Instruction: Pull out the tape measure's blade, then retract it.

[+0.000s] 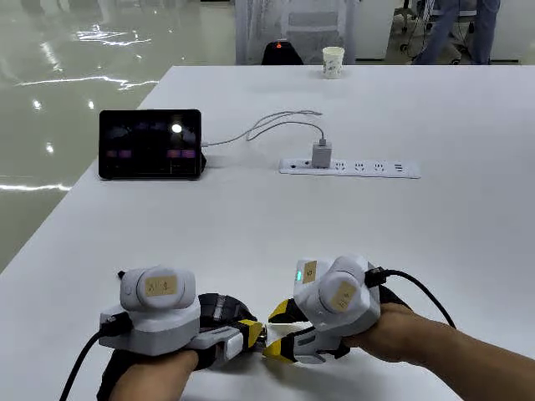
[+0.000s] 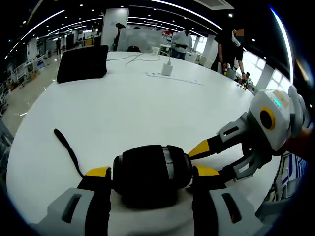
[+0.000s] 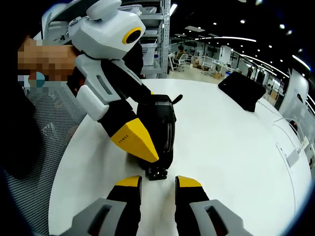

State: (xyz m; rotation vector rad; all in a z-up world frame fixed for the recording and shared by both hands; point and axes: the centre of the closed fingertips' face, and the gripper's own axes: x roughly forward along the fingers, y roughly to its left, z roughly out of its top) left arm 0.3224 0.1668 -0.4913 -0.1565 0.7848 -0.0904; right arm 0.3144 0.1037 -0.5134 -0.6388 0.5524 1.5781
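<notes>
Left gripper view puts the tape measure (image 2: pixel 150 169) at lower centre: a squat black case with a grey band on its side. A black wrist strap (image 2: pixel 66 150) trails off to the left across the white desk (image 2: pixel 147 103). Your left claw (image 2: pixel 152 176) is clamped on that case, one yellow-tipped jaw against each side. Your right claw (image 2: pixel 212 158) comes in from the right edge, its tips just beside the case. In the right gripper view its jaws stand a narrow gap apart and hold nothing. The blade's small end hook (image 3: pixel 156 173) sits against the case, just ahead of that gap.

In the head view a dark tablet (image 1: pixel 150 144) lies at upper left. A white cable (image 1: pixel 267 124) runs from it to a charger (image 1: pixel 322 154) in a power strip (image 1: pixel 351 167). At top centre stands a paper cup (image 1: pixel 333 61). Glossy floor (image 1: pixel 50 100) on the left reflects the ceiling lights.
</notes>
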